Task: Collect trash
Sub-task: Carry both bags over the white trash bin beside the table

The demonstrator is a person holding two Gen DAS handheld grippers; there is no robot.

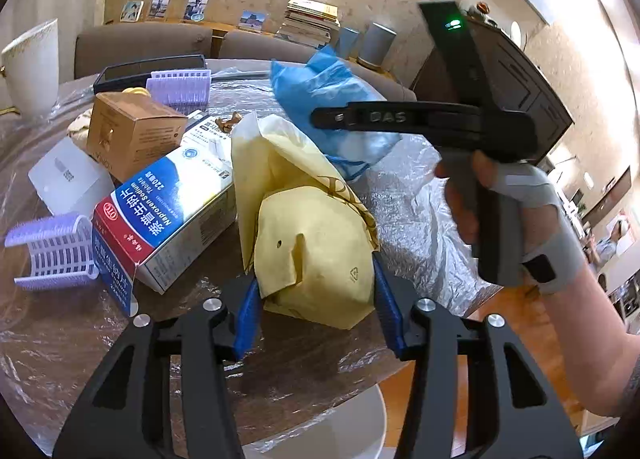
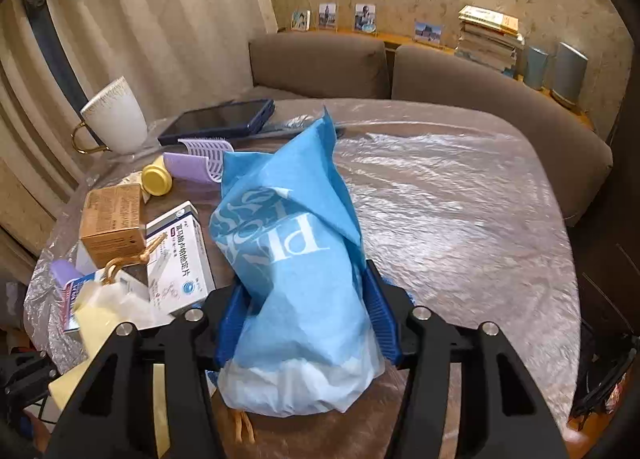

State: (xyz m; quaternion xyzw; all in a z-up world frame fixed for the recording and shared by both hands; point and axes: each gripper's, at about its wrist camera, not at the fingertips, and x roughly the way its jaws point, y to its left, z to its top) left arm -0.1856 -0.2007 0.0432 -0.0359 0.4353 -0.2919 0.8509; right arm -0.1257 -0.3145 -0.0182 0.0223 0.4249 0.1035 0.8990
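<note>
A crumpled yellow paper bag (image 1: 316, 243) sits on the film-covered table (image 1: 412, 211), and my left gripper (image 1: 316, 295) is shut on it, the blue pads pressing its lower sides. Behind it stands a blue plastic bag (image 1: 316, 87). In the right wrist view the same blue bag (image 2: 292, 259), printed with white letters, stands upright between the blue pads of my right gripper (image 2: 304, 307), which is shut on its middle. The yellow bag (image 2: 100, 319) shows at lower left there. A hand (image 1: 464, 203) holds the right gripper's handle.
Left of the bags lie a blue-and-white medicine box (image 1: 172, 203), a brown carton (image 1: 132, 131), purple hair rollers (image 1: 52, 251), a second medicine box (image 2: 176, 259) and a yellow cap (image 2: 156, 179). A white mug (image 2: 116, 119) and a tablet (image 2: 224, 119) stand at the far edge. Brown sofa (image 2: 320, 63) behind.
</note>
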